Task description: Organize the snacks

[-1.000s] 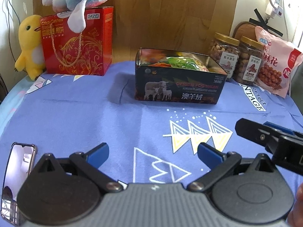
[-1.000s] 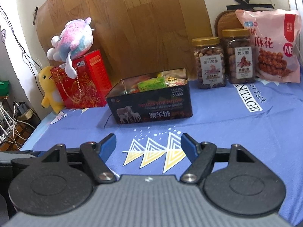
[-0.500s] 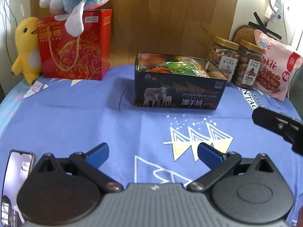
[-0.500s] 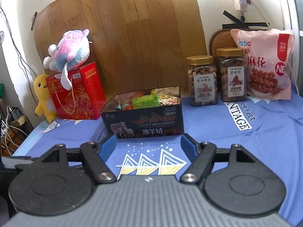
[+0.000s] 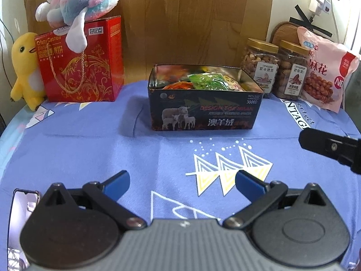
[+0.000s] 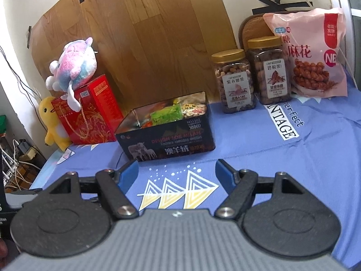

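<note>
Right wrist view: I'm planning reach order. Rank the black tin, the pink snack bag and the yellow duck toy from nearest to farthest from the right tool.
1. Black tin, just ahead of the right tool, centre-left.
2. Yellow duck toy at far left and pink snack bag at back right: both farther, too close to call.

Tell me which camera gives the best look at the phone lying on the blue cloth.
The left wrist view. The phone lies at the lower left edge there, screen up, partly hidden behind the left gripper's body. The right wrist view does not show the phone at all; its lower left corner holds only dark gear.
</note>
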Demonstrator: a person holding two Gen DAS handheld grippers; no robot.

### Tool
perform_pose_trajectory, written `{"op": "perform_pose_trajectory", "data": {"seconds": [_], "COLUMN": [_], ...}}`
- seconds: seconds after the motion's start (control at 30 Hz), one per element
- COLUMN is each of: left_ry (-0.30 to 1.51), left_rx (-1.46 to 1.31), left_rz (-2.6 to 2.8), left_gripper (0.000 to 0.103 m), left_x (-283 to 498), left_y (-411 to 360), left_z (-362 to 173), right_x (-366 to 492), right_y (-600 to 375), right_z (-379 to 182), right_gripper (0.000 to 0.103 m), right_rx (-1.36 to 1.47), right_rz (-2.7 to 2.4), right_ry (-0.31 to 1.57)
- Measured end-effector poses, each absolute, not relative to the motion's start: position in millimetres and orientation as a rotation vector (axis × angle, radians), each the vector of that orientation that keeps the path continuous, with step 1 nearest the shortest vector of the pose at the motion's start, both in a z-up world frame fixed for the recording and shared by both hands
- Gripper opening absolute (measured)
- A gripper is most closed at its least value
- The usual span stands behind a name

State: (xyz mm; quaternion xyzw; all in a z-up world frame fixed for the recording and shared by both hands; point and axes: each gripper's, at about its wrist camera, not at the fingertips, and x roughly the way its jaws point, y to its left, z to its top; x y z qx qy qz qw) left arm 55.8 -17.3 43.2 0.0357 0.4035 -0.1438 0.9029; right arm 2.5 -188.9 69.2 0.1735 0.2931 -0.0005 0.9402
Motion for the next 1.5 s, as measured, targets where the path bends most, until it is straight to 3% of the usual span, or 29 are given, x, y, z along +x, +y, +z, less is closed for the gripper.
{"op": "perform_pose_trajectory", "data": {"seconds": [0.37, 1.5], "left_ry": [0.829, 0.750], "left_rx": [0.106, 0.126], "left_rz": [-0.276, -0.257], "left_gripper": [0.103, 0.103], "left_x": [55.9, 54.8], "left_y": [-24.6, -26.3], "left_z": [43.2, 60.6], "right_x": [15.8, 19.5], "right_y": [-200.6, -198.9], "right_z": [61.8, 79.8], "right_gripper": [0.077, 0.077], "right_rx": [0.386, 0.298], "right_rz": [0.053, 0.105], "right_ry": [0.688, 0.717]}}
